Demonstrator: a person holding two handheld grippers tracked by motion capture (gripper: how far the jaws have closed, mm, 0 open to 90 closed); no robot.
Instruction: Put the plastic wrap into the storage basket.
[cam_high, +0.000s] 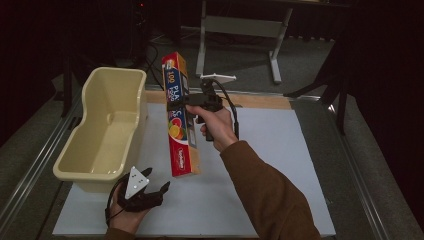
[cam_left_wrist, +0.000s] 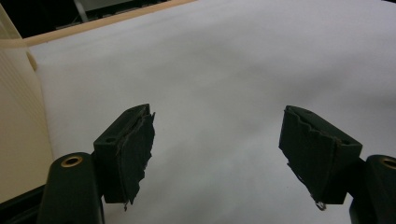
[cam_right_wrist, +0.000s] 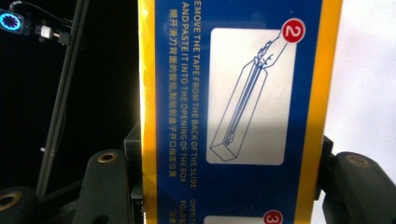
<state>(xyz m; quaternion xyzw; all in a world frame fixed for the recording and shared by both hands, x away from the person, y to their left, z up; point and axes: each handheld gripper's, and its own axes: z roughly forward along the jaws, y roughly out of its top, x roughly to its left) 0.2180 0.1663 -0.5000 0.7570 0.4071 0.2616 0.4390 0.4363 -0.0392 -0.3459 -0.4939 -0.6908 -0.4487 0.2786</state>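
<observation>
A long red, blue and yellow plastic wrap box (cam_high: 179, 115) hangs above the white table mat (cam_high: 270, 150), tilted with its far end up. My right gripper (cam_high: 179, 105) is shut on the box near its middle, held by a hand in a brown sleeve. Up close, the box's blue and yellow printed side (cam_right_wrist: 238, 107) stands between the two black jaws. My left gripper (cam_high: 159, 189) rests low at the mat's front left, open, with bare white mat (cam_left_wrist: 219, 93) between its fingers (cam_left_wrist: 133, 149).
A cream plastic tub (cam_high: 102, 132) stands on the left of the table, just beyond the left gripper; its wall (cam_left_wrist: 18, 116) shows close at that view's left. A grey metal stand (cam_high: 240, 30) rises behind the table. Dark floor surrounds it.
</observation>
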